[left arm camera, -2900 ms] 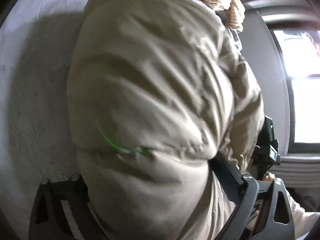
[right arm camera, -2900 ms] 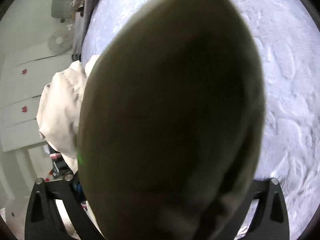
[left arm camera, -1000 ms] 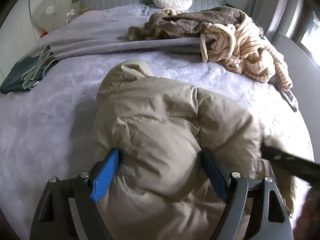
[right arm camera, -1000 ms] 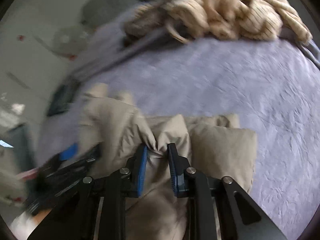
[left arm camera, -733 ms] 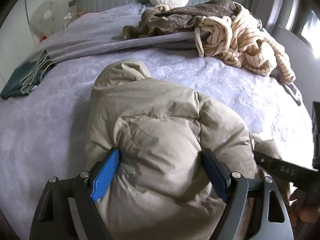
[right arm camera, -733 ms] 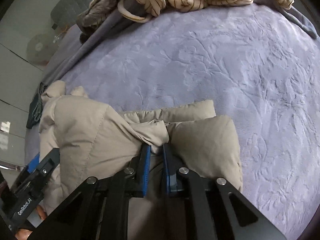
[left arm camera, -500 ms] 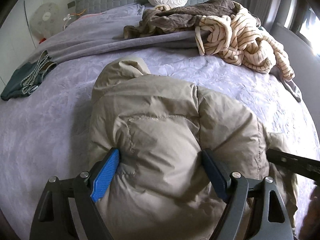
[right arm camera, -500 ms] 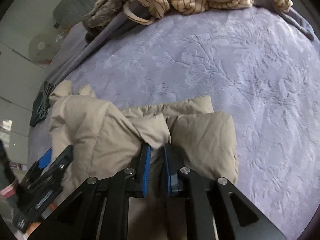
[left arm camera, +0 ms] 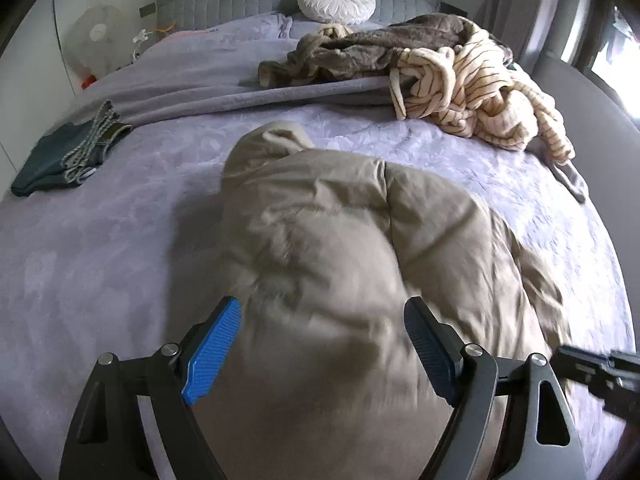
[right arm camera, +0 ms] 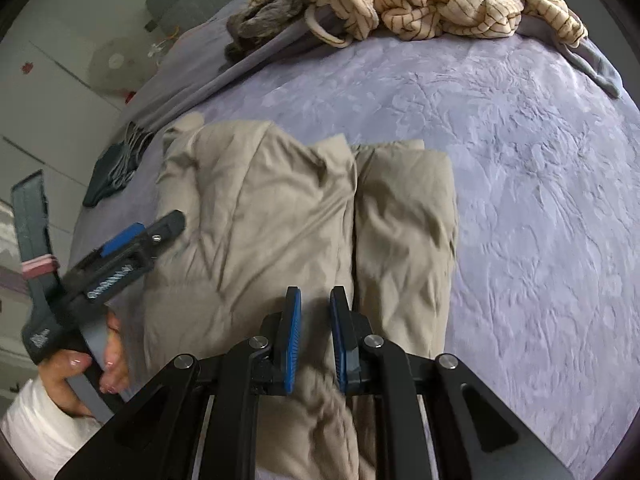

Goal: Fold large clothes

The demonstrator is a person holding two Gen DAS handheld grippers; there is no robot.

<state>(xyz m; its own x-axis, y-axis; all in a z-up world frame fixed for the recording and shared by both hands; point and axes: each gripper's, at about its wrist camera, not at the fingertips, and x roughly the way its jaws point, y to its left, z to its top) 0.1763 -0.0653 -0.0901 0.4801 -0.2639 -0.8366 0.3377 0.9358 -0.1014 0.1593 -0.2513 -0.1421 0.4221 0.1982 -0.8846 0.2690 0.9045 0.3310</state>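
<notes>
Lower left of the right wrist view: left claw spread wide and lifted clear of the beige puffer jacket, where half a second ago those pads pressed both flanks of the padded bulk — released now. Centre of both views: jacket lying folded on the lavender bed, sleeve panel doubled alongside the body. Lower centre of the right wrist view: right claw parted a little, pads no longer pinching the ridge of cloth gripped a moment back, fabric slack between them — let go, or very nearly. Taken together, likely the end of this fold, with the next fold or garment to follow. Writing: small white lettering on the left claw's handle, too blurred to read.
</notes>
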